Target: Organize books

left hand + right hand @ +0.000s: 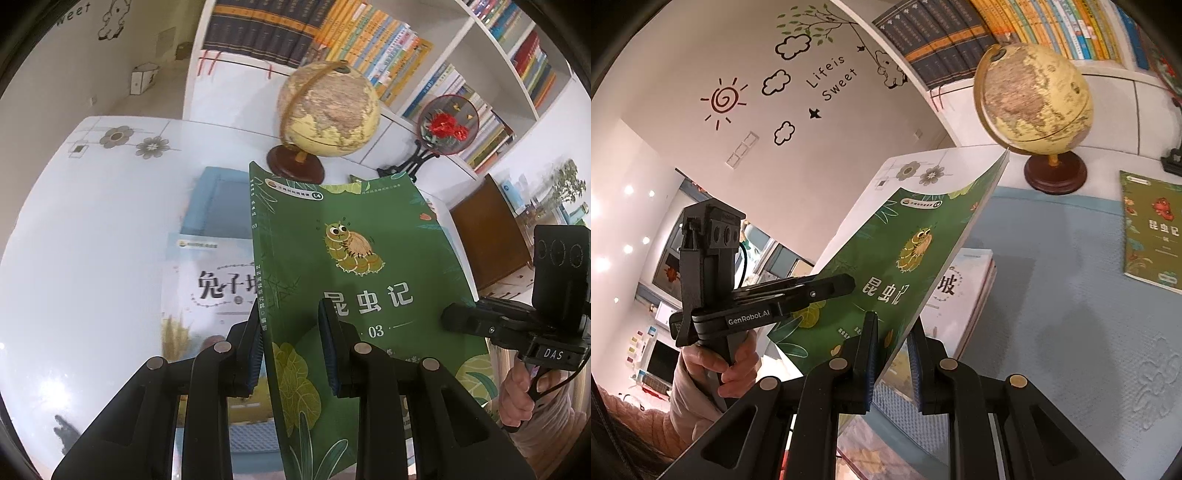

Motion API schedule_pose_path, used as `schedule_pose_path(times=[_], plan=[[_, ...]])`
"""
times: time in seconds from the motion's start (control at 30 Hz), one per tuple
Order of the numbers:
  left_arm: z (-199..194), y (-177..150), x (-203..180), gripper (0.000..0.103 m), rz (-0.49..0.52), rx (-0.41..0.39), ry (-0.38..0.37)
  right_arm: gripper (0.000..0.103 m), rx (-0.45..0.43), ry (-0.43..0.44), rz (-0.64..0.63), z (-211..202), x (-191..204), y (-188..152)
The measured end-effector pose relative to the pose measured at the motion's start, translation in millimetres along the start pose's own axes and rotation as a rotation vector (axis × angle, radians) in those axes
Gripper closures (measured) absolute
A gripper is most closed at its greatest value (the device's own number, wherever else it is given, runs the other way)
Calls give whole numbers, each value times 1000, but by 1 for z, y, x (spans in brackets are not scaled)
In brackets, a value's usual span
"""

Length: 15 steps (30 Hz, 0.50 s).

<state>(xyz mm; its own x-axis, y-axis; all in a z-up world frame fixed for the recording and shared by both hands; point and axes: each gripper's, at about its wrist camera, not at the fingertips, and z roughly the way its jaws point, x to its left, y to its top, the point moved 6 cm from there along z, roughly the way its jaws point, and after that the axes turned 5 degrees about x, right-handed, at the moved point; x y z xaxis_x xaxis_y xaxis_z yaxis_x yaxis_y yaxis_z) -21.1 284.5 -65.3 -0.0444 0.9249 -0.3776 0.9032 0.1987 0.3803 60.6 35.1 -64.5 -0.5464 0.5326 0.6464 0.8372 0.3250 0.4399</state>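
Clearly hidden: my green book point(354, 266) covers half the pale book's point(207, 284) title.
Grip: left gripper point(291, 347) and right gripper point(892, 363) both pinch the green book, raised tilted above the table point(74, 221).
Count: I see one globe point(328, 110).
Right view only: a second green book point(1152, 232) flat on the blue mat point(1052, 295).

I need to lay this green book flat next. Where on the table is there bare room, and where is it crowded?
Free: the blue mat between the white book stack and the second green book; also the white tabletop left of the stack. Crowded: the back edge, with the globe and the fan stand.
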Motion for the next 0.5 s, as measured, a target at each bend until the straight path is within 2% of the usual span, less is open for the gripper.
schedule_pose_path(times=[0.5], plan=[[14, -9, 48, 80, -72, 21, 7, 88, 54, 24, 16, 43, 4, 8]])
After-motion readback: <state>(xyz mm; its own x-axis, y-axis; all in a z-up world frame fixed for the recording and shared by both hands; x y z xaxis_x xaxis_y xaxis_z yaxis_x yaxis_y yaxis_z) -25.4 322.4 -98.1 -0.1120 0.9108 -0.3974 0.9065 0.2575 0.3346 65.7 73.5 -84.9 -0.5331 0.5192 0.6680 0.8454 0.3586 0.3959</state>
